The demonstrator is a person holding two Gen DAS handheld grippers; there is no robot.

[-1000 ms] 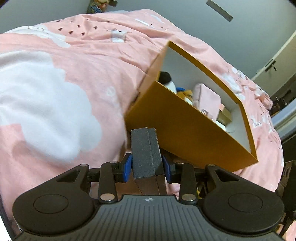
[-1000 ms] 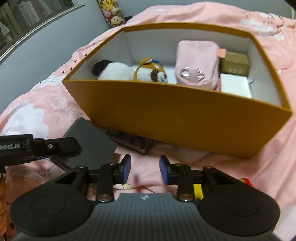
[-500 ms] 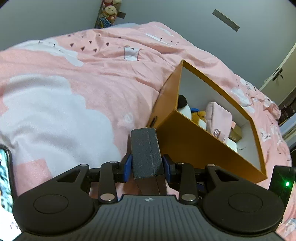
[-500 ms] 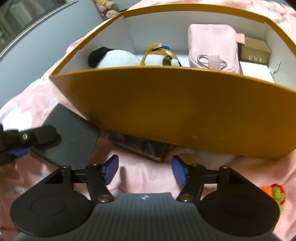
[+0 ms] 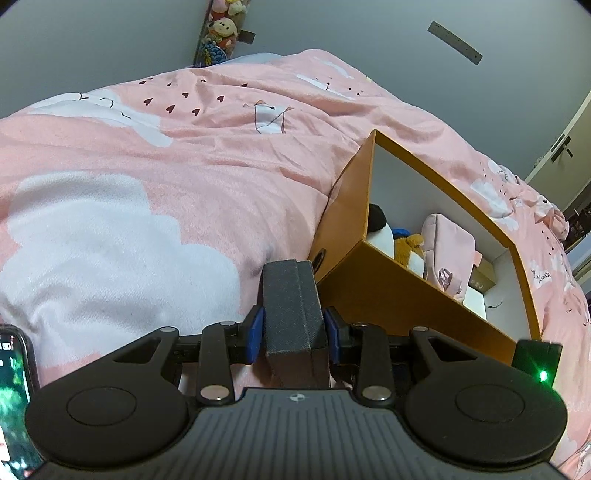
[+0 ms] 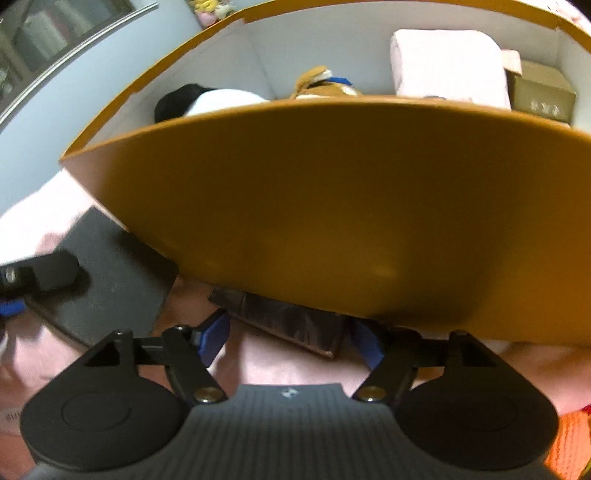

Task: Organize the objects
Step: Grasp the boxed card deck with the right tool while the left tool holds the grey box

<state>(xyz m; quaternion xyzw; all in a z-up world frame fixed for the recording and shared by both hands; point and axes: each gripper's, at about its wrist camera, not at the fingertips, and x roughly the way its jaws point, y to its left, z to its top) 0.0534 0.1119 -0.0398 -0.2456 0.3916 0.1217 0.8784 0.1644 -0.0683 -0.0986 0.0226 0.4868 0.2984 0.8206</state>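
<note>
My left gripper point(image 5: 291, 334) is shut on a dark grey flat case point(image 5: 290, 306) and holds it above the pink bed cover, left of the orange box point(image 5: 388, 291). The same case point(image 6: 110, 273) shows at the left of the right wrist view. My right gripper point(image 6: 288, 339) is open, its fingertips on either side of a dark brown flat object point(image 6: 291, 325) that lies half under the orange box point(image 6: 332, 206). Inside the box lie a plush toy point(image 6: 218, 101), a pink pouch point(image 6: 447, 62) and a small brown carton point(image 6: 543, 94).
The pink quilt point(image 5: 147, 184) with white clouds covers the bed. A phone point(image 5: 14, 398) is at the left edge. Stuffed toys point(image 5: 221, 29) hang on the far wall. An orange knitted item point(image 6: 572, 435) lies at the right.
My left gripper has lifted and pulled back from the box with the grey case. My right gripper has opened wider and moved in close to the box front, around the brown object.
</note>
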